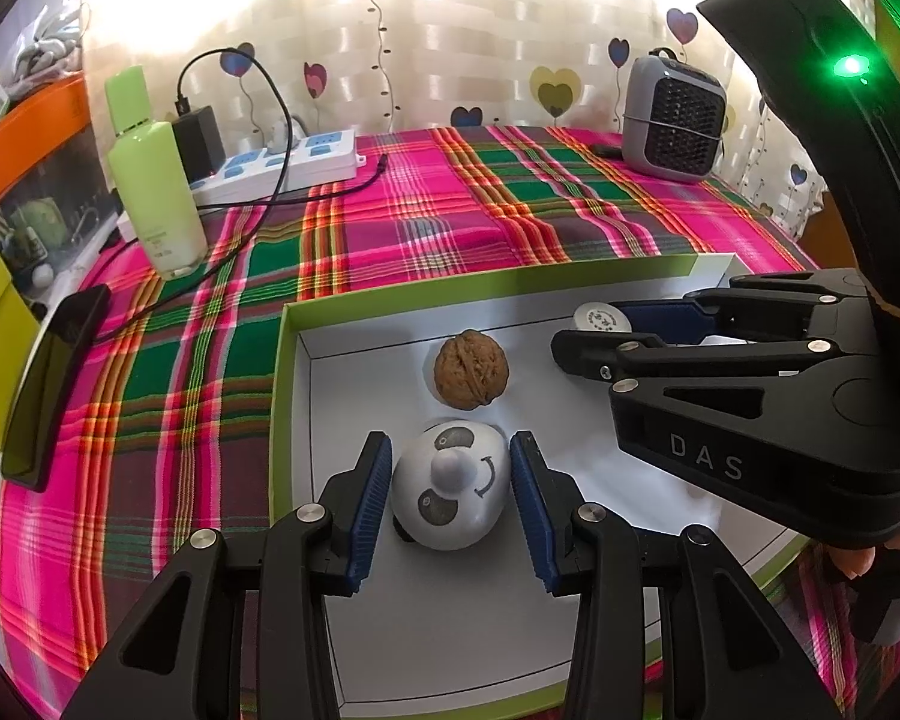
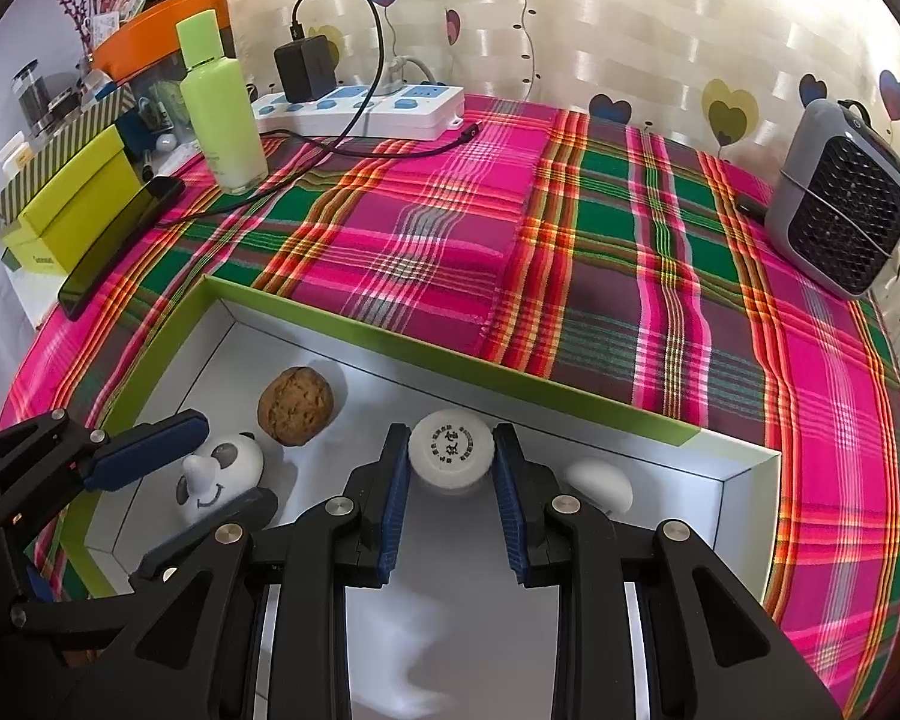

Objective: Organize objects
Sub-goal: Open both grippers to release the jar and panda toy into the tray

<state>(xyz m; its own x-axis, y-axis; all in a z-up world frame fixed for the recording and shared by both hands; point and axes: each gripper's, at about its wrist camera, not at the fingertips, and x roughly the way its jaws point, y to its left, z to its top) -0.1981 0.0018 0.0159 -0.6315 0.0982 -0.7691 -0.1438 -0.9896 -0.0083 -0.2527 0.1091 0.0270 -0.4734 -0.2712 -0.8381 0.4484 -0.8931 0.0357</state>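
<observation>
A shallow white box with a green rim point(image 1: 282, 420) point(image 2: 510, 372) lies on the plaid cloth. Inside it, a white panda toy point(image 1: 450, 486) point(image 2: 222, 474) rests on the floor, and my left gripper point(image 1: 450, 441) point(image 2: 234, 462) is shut on it, blue pads against its sides. Just behind the toy lies a brown walnut point(image 1: 471, 369) point(image 2: 296, 405), free. My right gripper point(image 2: 450, 432) point(image 1: 594, 330) is shut on a round white capped jar point(image 2: 450, 447) point(image 1: 600, 319) by the box's far wall. A white egg-shaped piece point(image 2: 600, 483) lies to the jar's right.
A green bottle point(image 1: 156, 192) point(image 2: 222, 108), a power strip with charger and cable point(image 1: 288, 162) point(image 2: 360, 105) and a dark phone point(image 1: 54, 384) point(image 2: 120, 240) stand at the left. A grey heater point(image 1: 672, 114) point(image 2: 840, 198) sits at the back right. A yellow-green carton point(image 2: 72, 204) lies beyond the left edge.
</observation>
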